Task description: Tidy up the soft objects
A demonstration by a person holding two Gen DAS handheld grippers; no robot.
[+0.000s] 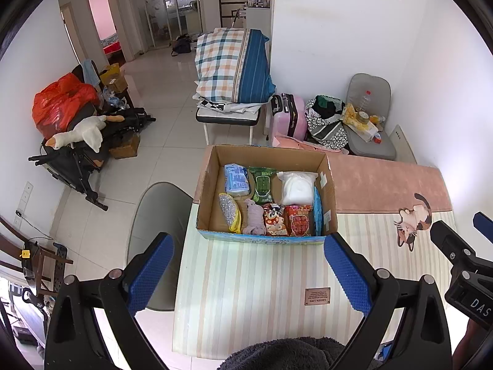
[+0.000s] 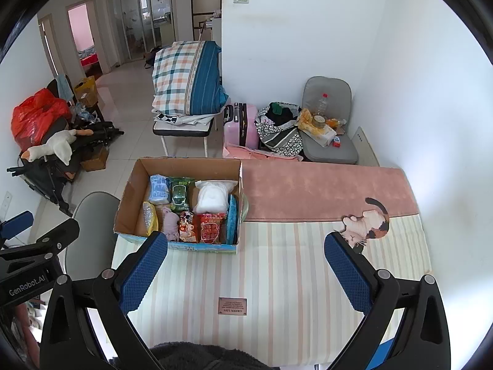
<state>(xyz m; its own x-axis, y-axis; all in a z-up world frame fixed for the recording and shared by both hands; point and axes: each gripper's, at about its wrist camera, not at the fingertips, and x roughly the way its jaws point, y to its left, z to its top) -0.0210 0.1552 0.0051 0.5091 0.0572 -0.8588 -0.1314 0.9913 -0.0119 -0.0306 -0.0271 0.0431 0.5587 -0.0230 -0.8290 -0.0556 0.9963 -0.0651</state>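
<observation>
Striped mat (image 1: 246,277) carries a cardboard box (image 1: 329,185) packed with soft packets (white bag (image 1: 296,187), green wipes (image 1: 262,185)); left gripper (image 1: 248,274) and right gripper (image 2: 246,274) hover spread wide, empty

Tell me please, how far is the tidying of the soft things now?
Done, it seems: the cardboard box holds neat rows, among them the white bag, green wipes pack and red snack bag. In hand: nothing; the left gripper and right gripper are open. Left: no loose item shows on the striped mat.
</observation>
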